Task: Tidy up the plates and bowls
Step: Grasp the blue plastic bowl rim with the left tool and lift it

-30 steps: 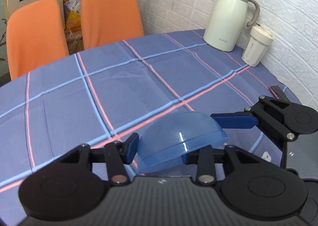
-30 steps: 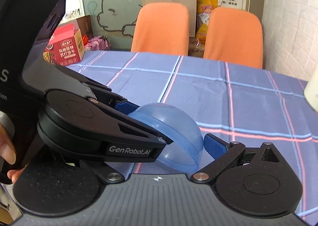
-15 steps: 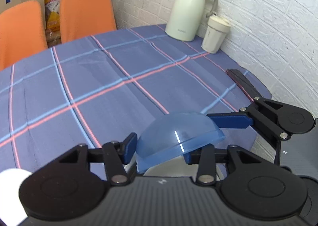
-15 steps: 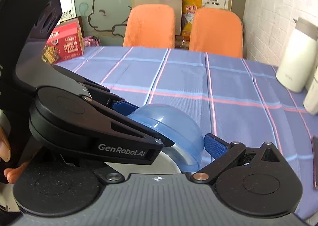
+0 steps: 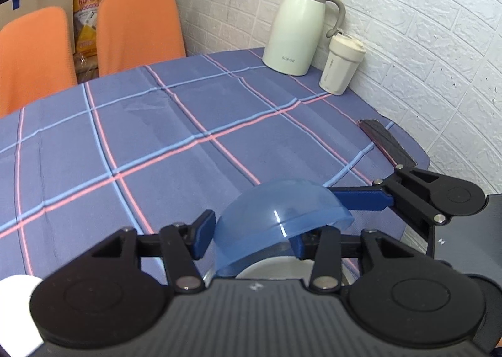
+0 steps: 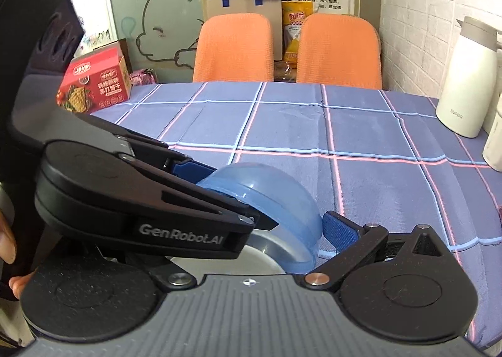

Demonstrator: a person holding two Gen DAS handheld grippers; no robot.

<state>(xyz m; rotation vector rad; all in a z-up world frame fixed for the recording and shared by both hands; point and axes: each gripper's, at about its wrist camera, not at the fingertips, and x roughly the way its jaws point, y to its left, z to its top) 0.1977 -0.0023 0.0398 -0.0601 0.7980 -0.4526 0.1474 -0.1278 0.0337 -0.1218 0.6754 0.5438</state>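
Left gripper (image 5: 249, 236): fingers spread wide either side of the blue bowl (image 5: 279, 219); grip on it cannot be confirmed.
Blue bowl: translucent plastic, upside down and tilted, held between both grippers above a white plate (image 5: 269, 272) at the tablecloth's (image 5: 157, 143) near edge.
Handling: probably light, stiff, slippery; take it at the rim, since the dome sheds pads.
Right gripper (image 6: 266, 200): fingers spread wide around the bowl; contact unclear.

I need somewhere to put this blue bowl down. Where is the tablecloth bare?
Bare: the wide checked tablecloth between the blue bowl and the orange chairs. Crowded: the wall side, with white jug, cup and a flat dark object.
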